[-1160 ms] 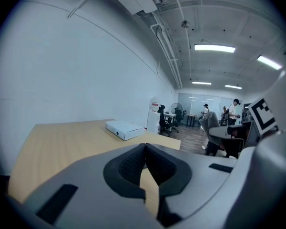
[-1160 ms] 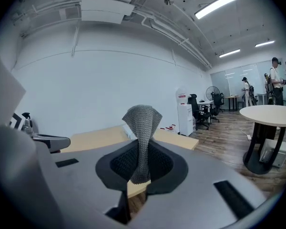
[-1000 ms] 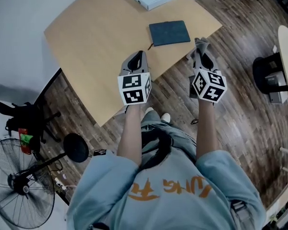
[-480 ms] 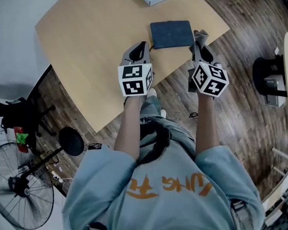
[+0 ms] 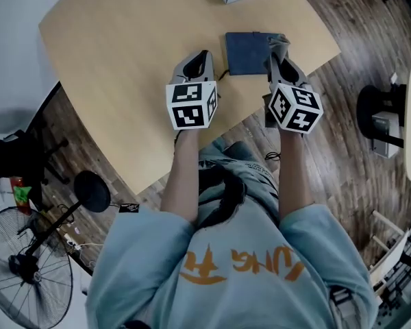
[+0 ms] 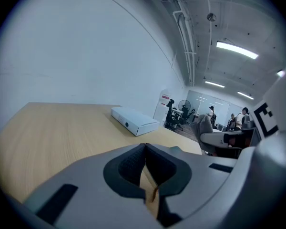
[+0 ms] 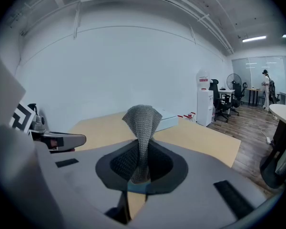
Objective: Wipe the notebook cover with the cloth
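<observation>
Both grippers had come forward since a second earlier, from the near edge of the table [image 5: 123, 53] to the notebook [image 5: 246, 53]. I saw the dark notebook lying closed and flat near the table's near edge, toward its right corner. The right gripper [image 5: 277, 49] was over the notebook's right end, its fingers clamped on the grey cloth [image 7: 142, 120], which stood up in a fold above them. I could not tell whether the cloth touched the cover. The left gripper [image 5: 203, 56] was just beside the notebook's left end, over bare tabletop, with its fingers pressed together and nothing between them. A white box [image 6: 133, 120] lay well apart from the notebook, at the far edge.
</observation>
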### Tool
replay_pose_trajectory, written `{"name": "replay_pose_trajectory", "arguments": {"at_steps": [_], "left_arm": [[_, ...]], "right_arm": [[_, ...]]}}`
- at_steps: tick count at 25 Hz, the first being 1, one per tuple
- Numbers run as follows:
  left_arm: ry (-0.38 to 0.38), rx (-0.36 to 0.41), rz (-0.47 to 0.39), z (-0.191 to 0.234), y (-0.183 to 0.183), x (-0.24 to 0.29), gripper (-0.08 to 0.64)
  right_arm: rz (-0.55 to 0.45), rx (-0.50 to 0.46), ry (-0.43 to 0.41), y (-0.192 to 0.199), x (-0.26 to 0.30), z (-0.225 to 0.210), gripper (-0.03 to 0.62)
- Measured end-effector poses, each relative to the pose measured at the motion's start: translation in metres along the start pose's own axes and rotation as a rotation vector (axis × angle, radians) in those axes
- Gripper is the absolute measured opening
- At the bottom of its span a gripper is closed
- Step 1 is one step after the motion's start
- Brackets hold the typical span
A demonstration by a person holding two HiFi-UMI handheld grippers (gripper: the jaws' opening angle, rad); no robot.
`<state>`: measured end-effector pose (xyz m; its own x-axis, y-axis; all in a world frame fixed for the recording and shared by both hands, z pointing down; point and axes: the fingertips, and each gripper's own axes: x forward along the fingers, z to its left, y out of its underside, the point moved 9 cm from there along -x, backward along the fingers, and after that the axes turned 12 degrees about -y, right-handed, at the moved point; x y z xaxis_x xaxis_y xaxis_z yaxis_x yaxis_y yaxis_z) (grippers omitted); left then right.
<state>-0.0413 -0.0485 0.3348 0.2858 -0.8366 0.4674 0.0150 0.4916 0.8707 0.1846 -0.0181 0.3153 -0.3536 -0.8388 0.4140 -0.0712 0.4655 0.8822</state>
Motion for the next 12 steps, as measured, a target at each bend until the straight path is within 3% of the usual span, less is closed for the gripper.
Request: {"name": "replay_pose_trajectory", "arguments": {"at_steps": [7, 12], "left_arm": [[-0.005, -0.048, 0.046, 0.018, 0.006, 0.016, 0.017], [-0.022, -0.072, 0.068, 0.023, 0.017, 0.026, 0.018]], "right_arm": [[0.064, -0.024, -0.078, 0.001, 0.039, 0.019, 0.028], [0.14, -0.025, -0.136, 0.023, 0.058, 0.025, 0.028]]}}
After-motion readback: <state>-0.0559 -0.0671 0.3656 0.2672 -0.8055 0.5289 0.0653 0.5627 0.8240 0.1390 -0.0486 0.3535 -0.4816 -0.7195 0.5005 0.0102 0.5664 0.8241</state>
